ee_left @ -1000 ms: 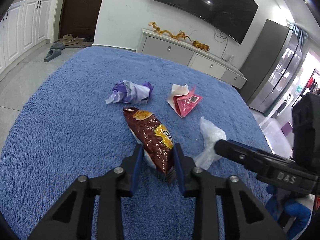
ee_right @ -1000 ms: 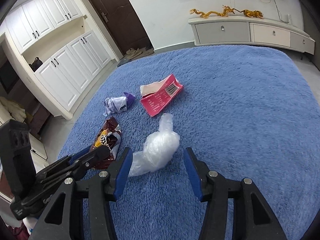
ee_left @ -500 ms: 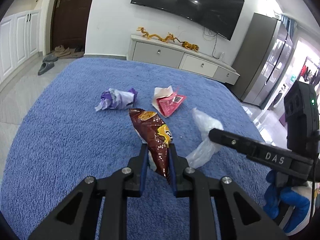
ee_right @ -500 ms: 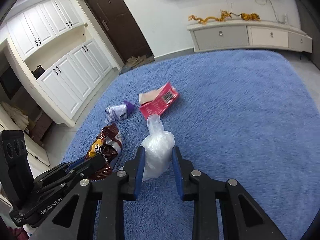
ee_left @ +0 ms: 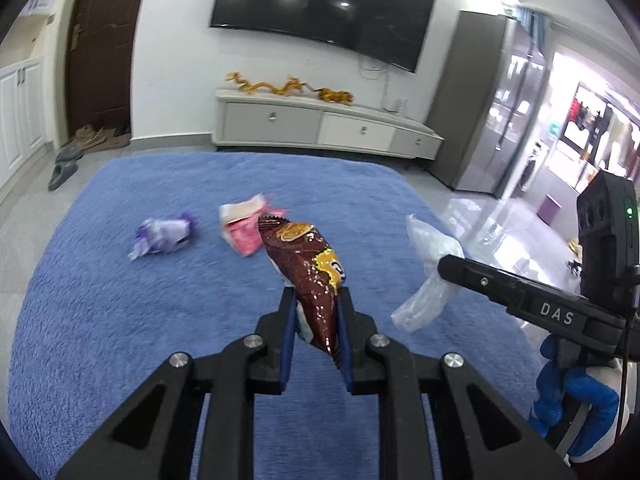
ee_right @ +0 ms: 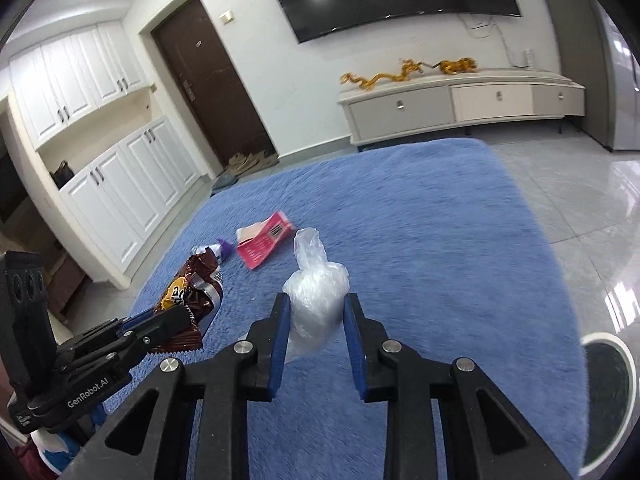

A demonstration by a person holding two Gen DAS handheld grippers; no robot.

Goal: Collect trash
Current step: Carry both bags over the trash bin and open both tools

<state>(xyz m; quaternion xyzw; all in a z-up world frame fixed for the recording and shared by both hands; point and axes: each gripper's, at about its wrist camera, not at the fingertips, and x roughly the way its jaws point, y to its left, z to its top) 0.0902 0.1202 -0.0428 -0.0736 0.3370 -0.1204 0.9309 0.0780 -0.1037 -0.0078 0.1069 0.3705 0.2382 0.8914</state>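
Observation:
My left gripper [ee_left: 316, 304] is shut on a brown chip bag [ee_left: 308, 264] and holds it above the blue carpet [ee_left: 120, 320]. My right gripper [ee_right: 314, 308] is shut on a clear plastic bag [ee_right: 316, 296], also lifted off the carpet. The plastic bag shows in the left wrist view [ee_left: 428, 276], and the chip bag in the right wrist view [ee_right: 192, 292]. A purple wrapper [ee_left: 164, 236] and a pink packet [ee_left: 244, 228] lie on the carpet further ahead; they also show in the right wrist view, the wrapper [ee_right: 220, 248] and the packet [ee_right: 264, 240].
A white TV cabinet [ee_left: 320, 128] stands against the far wall beyond the carpet. Slippers [ee_left: 64, 168] lie on the tiled floor at the left. A round dark bin rim [ee_right: 608, 396] shows at the right edge of the right wrist view.
Both grippers closed on their items, the left on the chip bag and the right on the plastic bag, and lifted them off the carpet. Both views have tilted up.

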